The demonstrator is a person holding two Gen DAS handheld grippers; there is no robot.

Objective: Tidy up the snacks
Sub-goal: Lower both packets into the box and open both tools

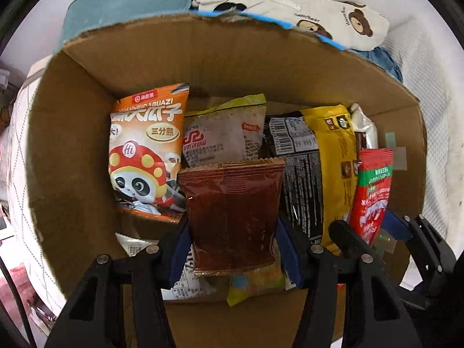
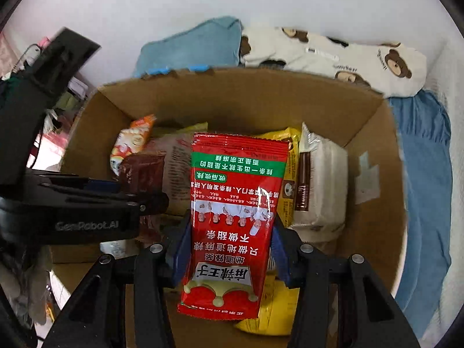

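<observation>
While both grippers hang over the open cardboard box [image 1: 87, 133], each one holds a snack packet, so the step in hand seems to be the placing of packets into the row inside the box. The left gripper [image 1: 232, 243] is clamped on a dark brown packet [image 1: 232, 211], held upright between the blue pads [image 1: 179, 246]. The right gripper [image 2: 229, 249] is clamped on a red spicy-strip packet [image 2: 232, 217], which hangs upside down in the right wrist view.

At the far wall of the box, other snacks stand in a line: an orange sunflower-seed bag [image 1: 145, 150] at the left, then a translucent pastry packet [image 1: 223, 133], a black packet [image 1: 298, 168], a yellow packet [image 1: 336, 150] and a white wrapped pack [image 2: 322, 185] at the right. Some flat packets lie on the box floor near the grippers. The box rests on bedding, with a teal pillow [image 1: 127, 0] and a bear-print cloth [image 1: 290, 3] beyond it.

I judge that the next move calls for lowering each packet into a free gap in front of the row, keeping it upright, and opening the fingers only when the packet leans on its neighbours. The two grippers are near each other, so they should not collide.
</observation>
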